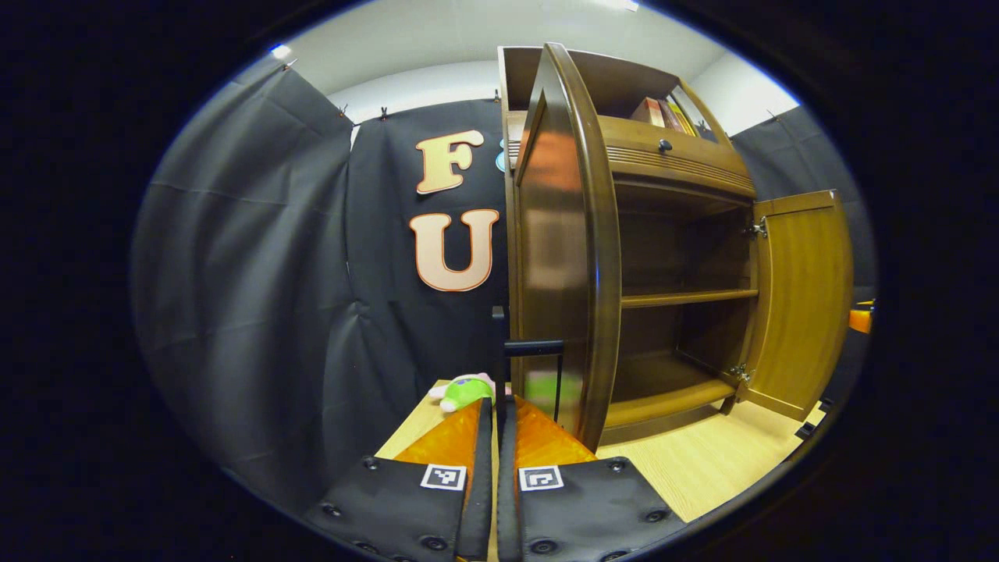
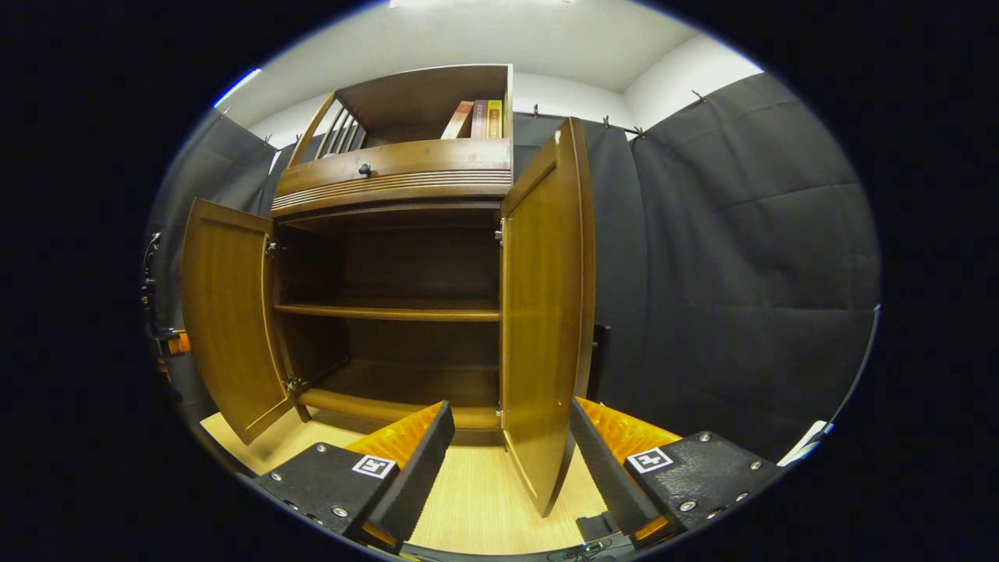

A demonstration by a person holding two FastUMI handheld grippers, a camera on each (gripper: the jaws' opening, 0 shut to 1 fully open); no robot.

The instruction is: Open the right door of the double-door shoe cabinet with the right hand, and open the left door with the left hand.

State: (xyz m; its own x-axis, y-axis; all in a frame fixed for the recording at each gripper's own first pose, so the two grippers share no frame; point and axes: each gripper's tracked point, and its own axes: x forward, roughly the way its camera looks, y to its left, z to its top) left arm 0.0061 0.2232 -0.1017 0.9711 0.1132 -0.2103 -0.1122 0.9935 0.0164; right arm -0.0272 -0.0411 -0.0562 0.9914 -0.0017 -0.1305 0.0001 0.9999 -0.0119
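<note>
Left gripper view: we see our left gripper (image 1: 496, 414) with its fingers pressed nearly together, nothing between them, aimed at the outer face of the cabinet's left door (image 1: 558, 257). A dark bar handle (image 1: 535, 348) juts from that door just above the fingertips; whether they touch it we cannot tell. The door stands swung out edge-on toward us, long axis upright, its free edge pointing back at the camera, so we judge it already open. Beyond it the shoe cabinet (image 1: 671, 168) shows bare shelves, and the right door (image 1: 804, 297) hangs wide. A green plush toy (image 1: 462, 390) lies on the floor (image 1: 702, 460) near the cabinet's left front corner. Right gripper view: our right gripper (image 2: 511, 460) is spread wide, the right door's lower free edge standing between its fingers without either pressing it, we think, as if freeing it. That door is upright too, edge toward us. Both doors look open.
</note>
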